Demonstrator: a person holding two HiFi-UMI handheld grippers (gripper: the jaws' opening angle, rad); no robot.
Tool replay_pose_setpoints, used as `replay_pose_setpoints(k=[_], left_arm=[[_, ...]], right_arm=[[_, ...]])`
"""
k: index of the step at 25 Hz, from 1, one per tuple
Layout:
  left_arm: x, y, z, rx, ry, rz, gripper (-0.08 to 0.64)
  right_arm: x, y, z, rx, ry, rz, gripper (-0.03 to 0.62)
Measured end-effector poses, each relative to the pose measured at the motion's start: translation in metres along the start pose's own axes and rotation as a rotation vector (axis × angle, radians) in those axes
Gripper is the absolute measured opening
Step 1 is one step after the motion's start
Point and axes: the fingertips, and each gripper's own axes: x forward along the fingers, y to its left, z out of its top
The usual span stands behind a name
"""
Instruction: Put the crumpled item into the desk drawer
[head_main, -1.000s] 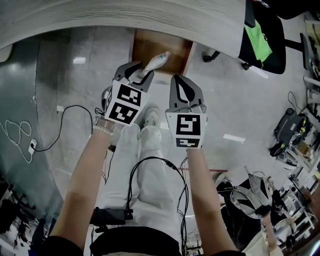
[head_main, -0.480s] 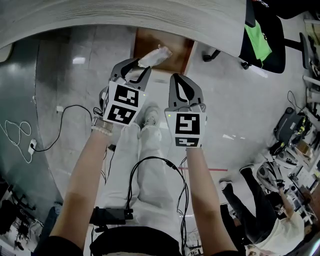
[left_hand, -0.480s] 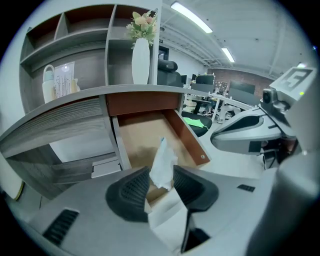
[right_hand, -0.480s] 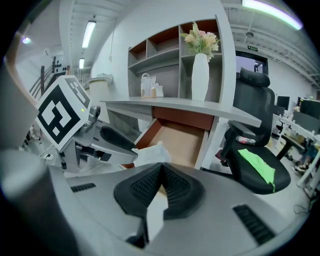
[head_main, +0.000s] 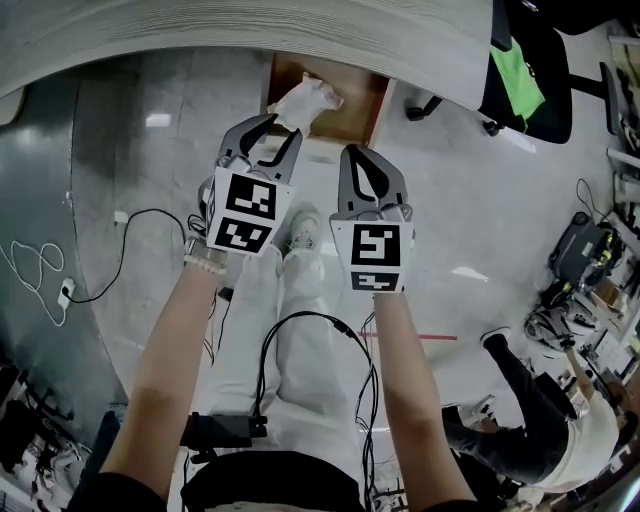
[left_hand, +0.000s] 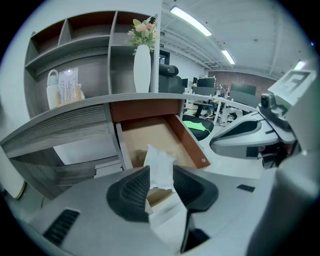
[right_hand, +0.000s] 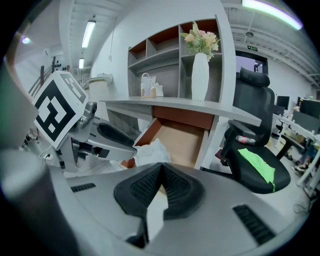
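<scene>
Pinching crumpled tissue in left tool over open drawer, right tool closed, chair beside.

The left grey plastic gripper and the right grey plastic gripper have black ribbed pads inside the jaws, and each carries a white cube with black square markers. The person wears pale white trousers, light sneakers and a black short-sleeved top — also a pale beaded bracelet on the left wrist. A thin black cable runs to a small black box at the waist.
</scene>
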Motion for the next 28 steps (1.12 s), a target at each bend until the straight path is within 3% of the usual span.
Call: replay_pose_setpoints(k=[7, 15, 28], left_arm=[[0.000, 0.005, -0.003, 0.011, 0.006, 0.016, 0.015], [-0.015, -0.003, 0.009, -0.013, -0.057, 0.003, 0.012], [-0.075, -0.010, 0.028, -0.022, -0.086, -0.004, 0.012]], right_arm=[[0.001, -0.002, -0.001, 0.004, 0.001, -0.004, 0.005], [-0.005, 0.000, 0.003, -0.003, -0.001, -0.007, 0.005], [-0.039, 0.005, 0.044, -0.001, -0.035, -0.030, 0.005]])
